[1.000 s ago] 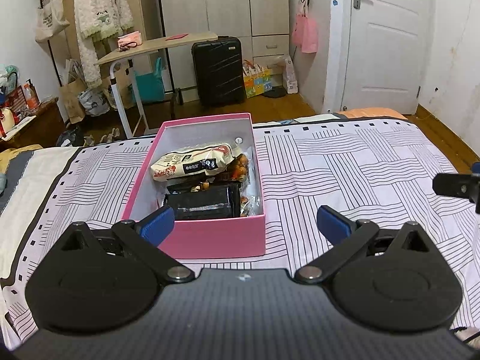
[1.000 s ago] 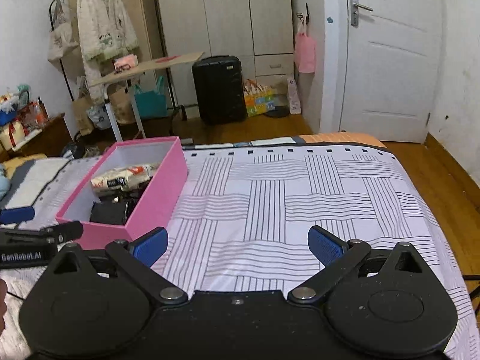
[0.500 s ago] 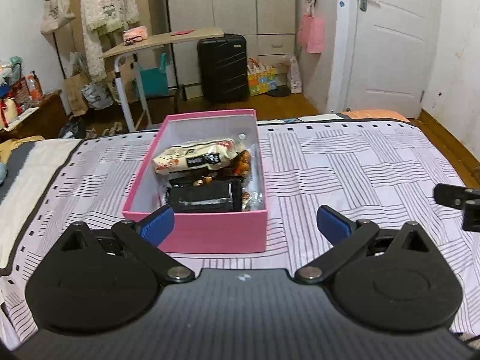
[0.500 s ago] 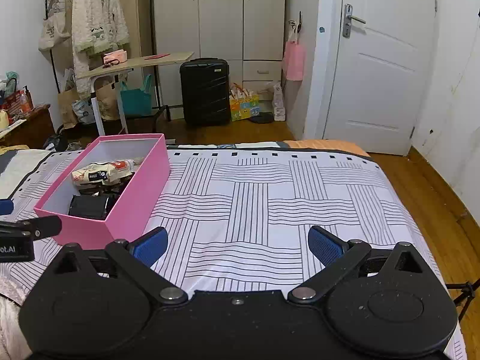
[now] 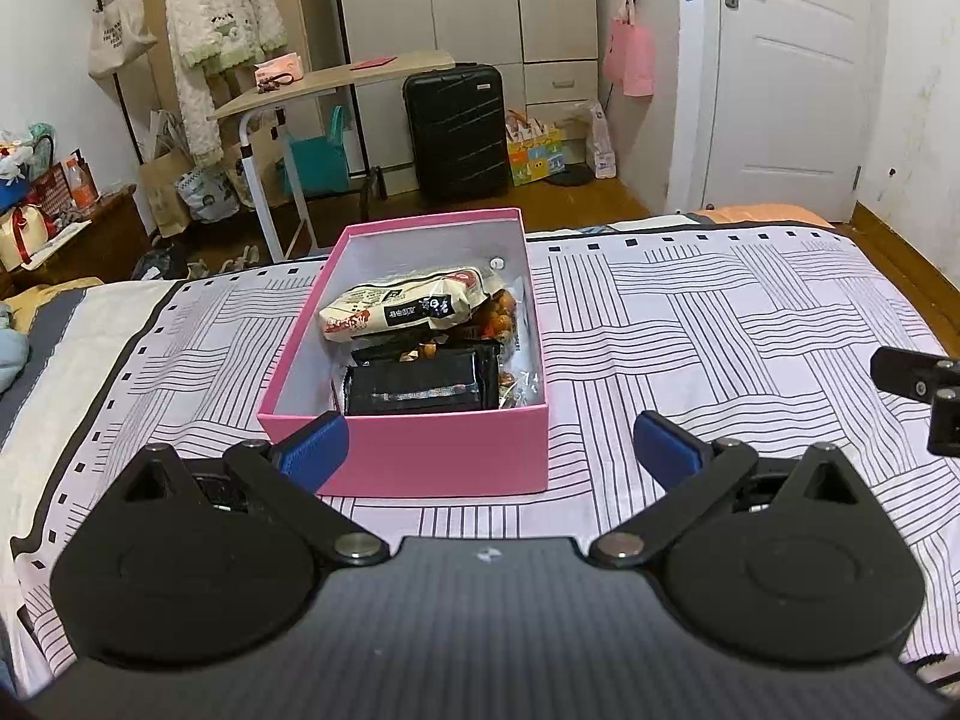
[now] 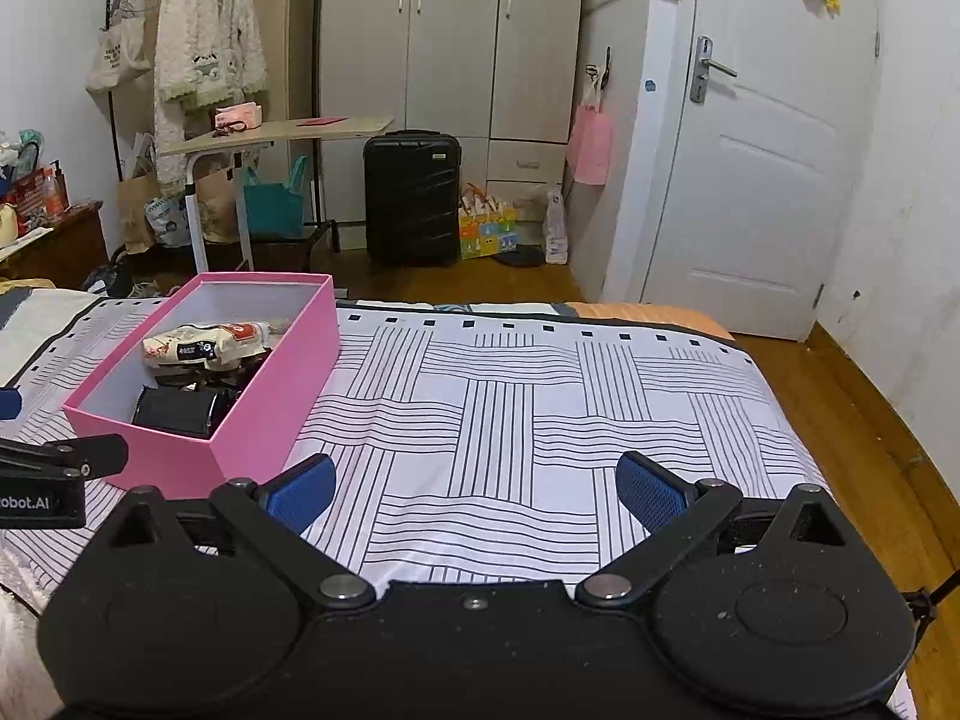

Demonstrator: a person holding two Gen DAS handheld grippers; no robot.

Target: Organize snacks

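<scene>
Holding both your left gripper (image 5: pixel 491 443) and right gripper (image 6: pixel 474 495) spread wide and empty, you have the open pink cardboard box (image 5: pixel 420 456) of snack packets (image 5: pixel 402 309) centre frame on the striped bedsheet (image 5: pixel 690 312).

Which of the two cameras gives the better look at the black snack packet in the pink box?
The left wrist view: it looks down into the pink box, showing the black snack packet front-on. The right wrist view shows it sideways, partly hidden by the wall.
</scene>
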